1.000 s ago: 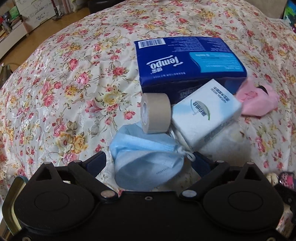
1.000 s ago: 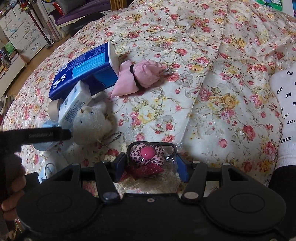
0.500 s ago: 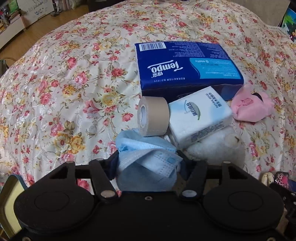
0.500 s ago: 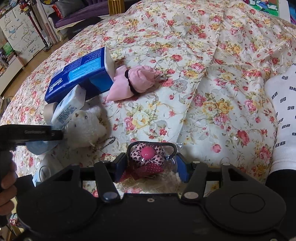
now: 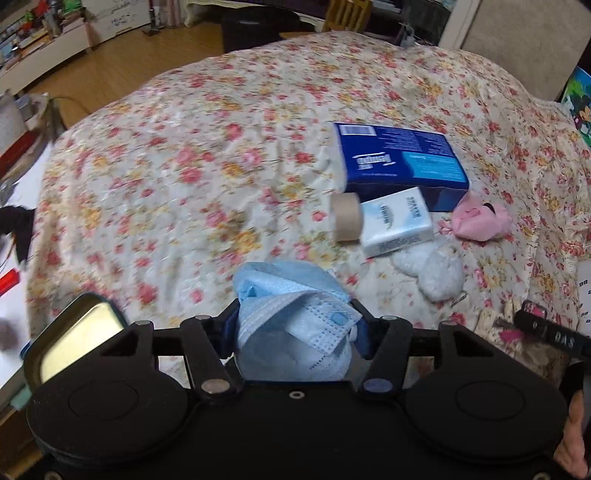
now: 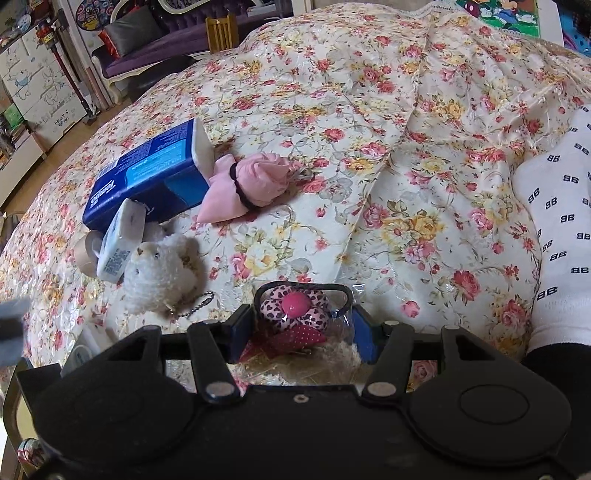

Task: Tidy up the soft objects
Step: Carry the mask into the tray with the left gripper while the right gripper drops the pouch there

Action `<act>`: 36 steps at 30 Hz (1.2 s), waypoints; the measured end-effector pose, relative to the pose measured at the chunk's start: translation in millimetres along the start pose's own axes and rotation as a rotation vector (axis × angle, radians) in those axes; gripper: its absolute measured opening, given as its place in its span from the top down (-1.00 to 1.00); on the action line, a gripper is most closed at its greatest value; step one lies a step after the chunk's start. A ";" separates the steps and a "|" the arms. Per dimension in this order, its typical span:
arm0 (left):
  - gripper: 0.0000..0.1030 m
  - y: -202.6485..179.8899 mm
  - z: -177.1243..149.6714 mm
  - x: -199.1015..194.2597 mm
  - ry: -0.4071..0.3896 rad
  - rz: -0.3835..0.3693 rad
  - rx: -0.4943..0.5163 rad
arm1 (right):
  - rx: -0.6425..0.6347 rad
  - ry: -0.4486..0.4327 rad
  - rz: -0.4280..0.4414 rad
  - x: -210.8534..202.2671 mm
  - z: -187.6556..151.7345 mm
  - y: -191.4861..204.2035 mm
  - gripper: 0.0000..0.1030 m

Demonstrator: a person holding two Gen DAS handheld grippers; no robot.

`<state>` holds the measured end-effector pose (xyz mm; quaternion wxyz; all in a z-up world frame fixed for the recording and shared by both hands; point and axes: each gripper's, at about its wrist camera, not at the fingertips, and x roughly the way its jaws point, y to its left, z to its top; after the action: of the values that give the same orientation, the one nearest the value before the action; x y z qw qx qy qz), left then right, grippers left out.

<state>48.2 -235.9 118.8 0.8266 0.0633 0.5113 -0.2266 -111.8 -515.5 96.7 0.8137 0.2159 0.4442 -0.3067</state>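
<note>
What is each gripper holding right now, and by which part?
Left gripper: crumpled blue face mask, pinched across its bunched middle. Right gripper: plastic-wrapped pink flower ornament, clamped at its sides.

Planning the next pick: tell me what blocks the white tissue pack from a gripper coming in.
The white tissue pack is hemmed in: the tape roll touches one side, the blue tissue box sits behind it, and it leans on the plush toy. Its top face is clear.

A floral bedspread covers the bed. Beyond it lie a wood floor, a wooden chair and a purple sofa. A white cabinet stands at the left; a metal tin sits nearby.
</note>
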 end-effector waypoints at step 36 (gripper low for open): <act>-0.08 167.1 -131.9 3.8 -0.002 0.197 -0.288 | -0.248 -0.016 0.231 -106.2 -110.9 143.9 -0.09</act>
<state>15.3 -44.1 32.4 0.8458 -0.0060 0.5290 -0.0691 -122.2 -310.3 142.0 0.8675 0.1608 0.4442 -0.1558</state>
